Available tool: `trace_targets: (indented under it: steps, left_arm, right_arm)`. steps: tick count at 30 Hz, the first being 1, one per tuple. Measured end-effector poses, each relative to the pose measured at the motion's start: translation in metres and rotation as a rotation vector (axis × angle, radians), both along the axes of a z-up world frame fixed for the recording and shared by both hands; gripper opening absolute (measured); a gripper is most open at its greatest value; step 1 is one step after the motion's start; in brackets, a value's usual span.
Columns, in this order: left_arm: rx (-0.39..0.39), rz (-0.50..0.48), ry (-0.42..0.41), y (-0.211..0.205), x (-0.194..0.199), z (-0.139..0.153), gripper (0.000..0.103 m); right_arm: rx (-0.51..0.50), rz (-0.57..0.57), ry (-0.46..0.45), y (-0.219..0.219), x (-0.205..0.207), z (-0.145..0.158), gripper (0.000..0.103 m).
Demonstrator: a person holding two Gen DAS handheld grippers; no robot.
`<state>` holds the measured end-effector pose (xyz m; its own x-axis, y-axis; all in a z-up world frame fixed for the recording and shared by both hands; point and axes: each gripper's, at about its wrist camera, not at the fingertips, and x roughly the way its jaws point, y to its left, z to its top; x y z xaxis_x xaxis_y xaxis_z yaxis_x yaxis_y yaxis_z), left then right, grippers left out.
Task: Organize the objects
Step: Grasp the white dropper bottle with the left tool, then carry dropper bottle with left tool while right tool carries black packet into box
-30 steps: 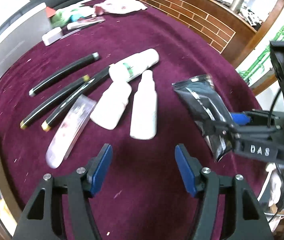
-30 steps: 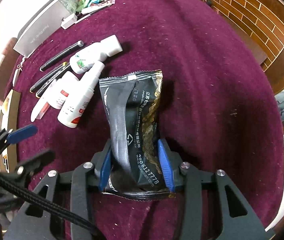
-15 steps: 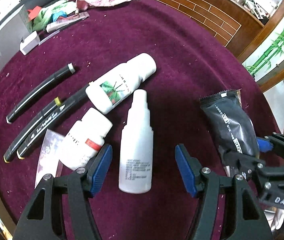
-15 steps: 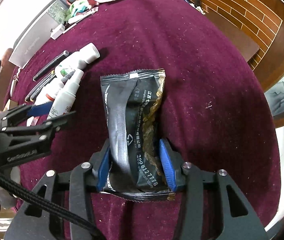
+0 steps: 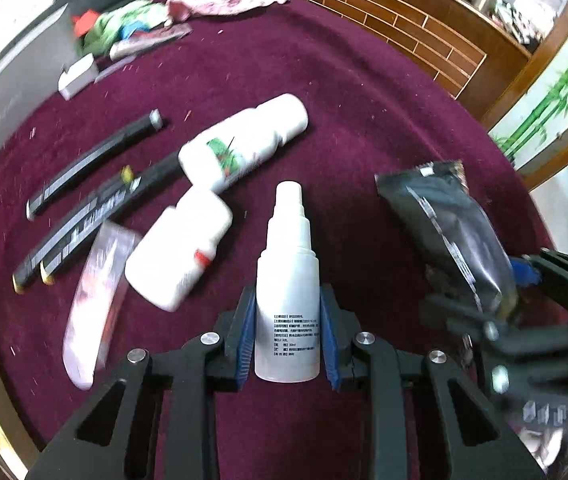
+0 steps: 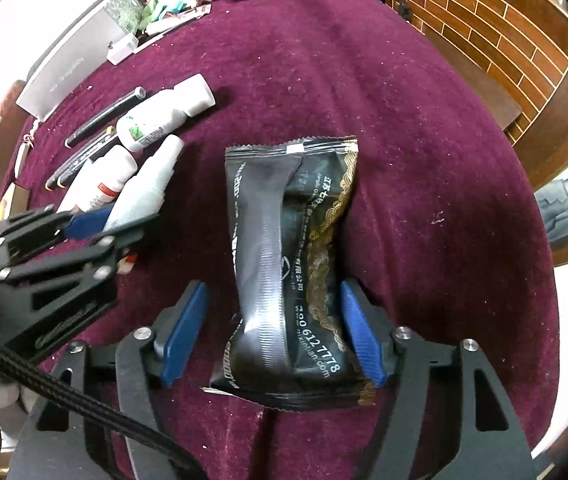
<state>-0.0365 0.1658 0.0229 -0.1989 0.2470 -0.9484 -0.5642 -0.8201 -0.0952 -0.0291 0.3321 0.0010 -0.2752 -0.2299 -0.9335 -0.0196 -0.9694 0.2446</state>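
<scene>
- Blue pads of my left claw (image 5: 287, 332) are closing on the spray bottle (image 5: 287, 300), which lies between them, nozzle pointing away.
- My right claw (image 6: 272, 332) is opening; the black packet (image 6: 292, 264) lies loose between its parted pads on the maroon cloth (image 6: 424, 160).

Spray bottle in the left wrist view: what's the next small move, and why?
Probably finish closing, then lift. The left gripper is closing with its blue pads flanking the spray bottle, which lies on the cloth. The right gripper is opening off the black packet, so only the bottle needs handling.
</scene>
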Motion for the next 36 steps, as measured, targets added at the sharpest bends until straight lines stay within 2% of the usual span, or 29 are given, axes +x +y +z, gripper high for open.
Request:
trace_targets:
  steps: [4, 8, 10, 12, 14, 21, 24, 29, 36]
  left_arm:
    - [0.075, 0.040, -0.042, -0.025, 0.007, 0.009, 0.025]
    - [0.104, 0.060, -0.058, -0.041, 0.021, 0.016, 0.025]
    - [0.111, 0.072, -0.057, -0.048, 0.027, 0.019, 0.025]
    - [0.116, 0.080, -0.054, -0.055, 0.030, 0.021, 0.025]
    - [0.123, 0.090, -0.053, -0.061, 0.035, 0.023, 0.025]
    - [0.170, 0.150, -0.059, -0.109, 0.064, 0.031, 0.025]
    - [0.193, 0.176, -0.057, -0.122, 0.064, 0.033, 0.025]
    - [0.230, 0.232, -0.051, -0.154, 0.074, 0.040, 0.025]
    - [0.254, 0.354, -0.027, -0.233, 0.085, 0.054, 0.025]
  right_arm:
    - [0.007, -0.012, -0.015, 0.001, -0.002, 0.000, 0.067]
    - [0.079, 0.022, -0.011, -0.009, -0.001, 0.000, 0.067]
    - [0.130, 0.046, -0.003, -0.015, -0.001, 0.000, 0.063]
    - [0.201, 0.064, 0.011, -0.020, 0.002, 0.000, 0.048]
    - [0.219, 0.079, 0.017, -0.022, 0.003, 0.001, 0.045]
    - [0.137, 0.042, 0.019, -0.019, 0.015, 0.014, 0.044]
    - [0.095, 0.046, 0.009, -0.029, 0.019, 0.019, 0.044]
    - [0.037, 0.081, 0.006, -0.059, 0.029, 0.029, 0.044]
    - [-0.039, 0.170, 0.002, -0.124, 0.035, 0.040, 0.044]
